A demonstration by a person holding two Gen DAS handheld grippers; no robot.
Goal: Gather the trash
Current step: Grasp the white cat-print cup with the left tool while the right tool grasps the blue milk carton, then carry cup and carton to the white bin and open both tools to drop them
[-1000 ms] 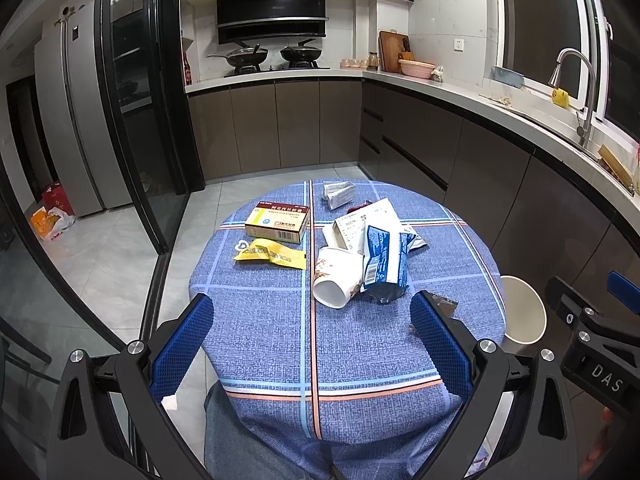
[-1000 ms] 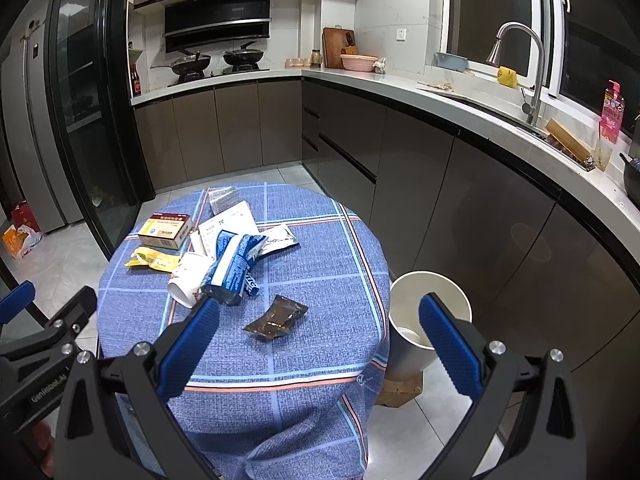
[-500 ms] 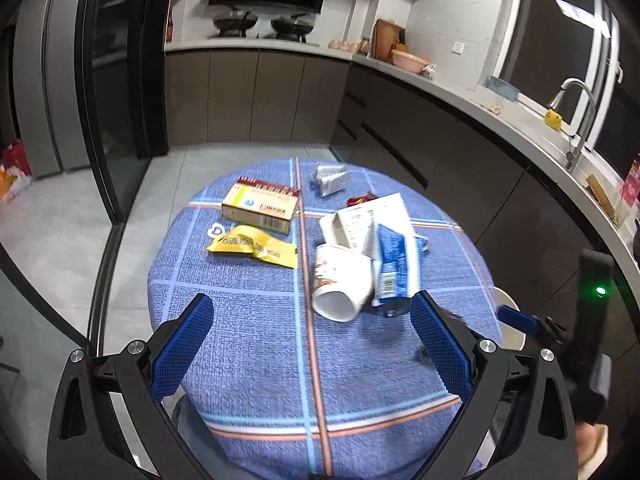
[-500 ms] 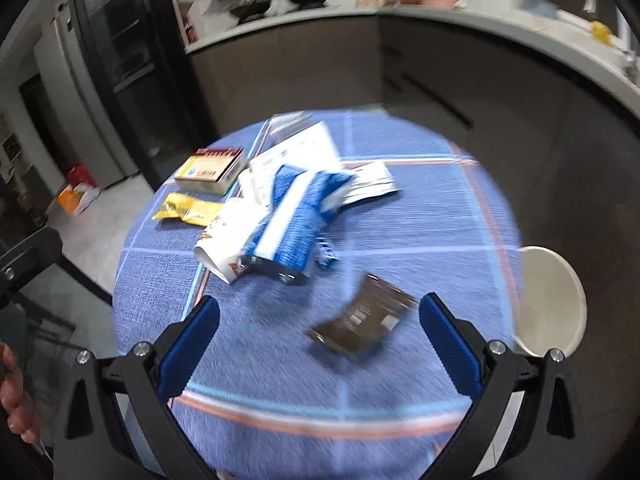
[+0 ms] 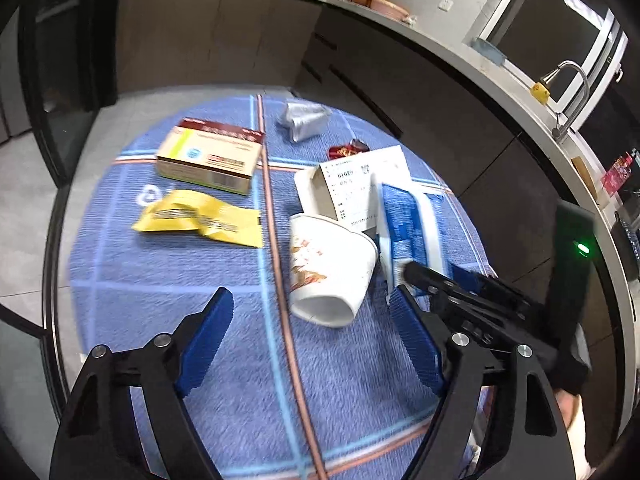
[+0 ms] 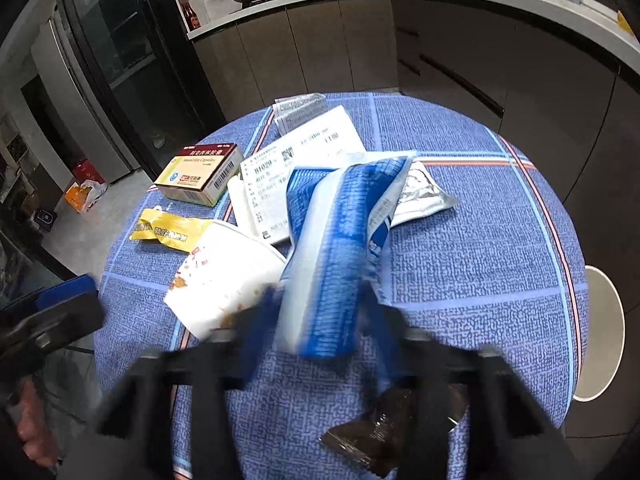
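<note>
The right gripper [image 6: 320, 328] is blurred low in the centre of its own view, its jaws having just been closing with the near end of the blue-and-white packet [image 6: 340, 248] between them; the blur keeps me from telling whether the pads press on it yet. The left gripper [image 5: 312, 332] has its jaws apart (they too have just been narrowing) with the mouth of the toppled paper cup [image 5: 328, 268] lying just ahead of them, not touched by either pad.

Outward from there, the cup lies on its side on the blue checked tabletop [image 5: 160, 280], touching the blue-and-white packet on its right in the left-wrist view. A white printed slip [image 5: 360, 184] lies behind both, partly under the packet. A yellow wrapper [image 5: 200, 220] sits left of the cup, and a medicine box [image 5: 212, 160] beyond it toward the upper left. A crumpled silver pouch [image 5: 304, 120] rests at the far edge, with a small red wrapper [image 5: 346, 150] near the slip's far corner. In the right-wrist view a dark brown wrapper [image 6: 384, 428] lies at the bottom of the frame, nearer than the jaws, and a silver foil packet [image 6: 424, 196] pokes out from under the blue one. A white bin [image 6: 600, 336] stands on the floor at the right edge, just beside the tabletop.
</note>
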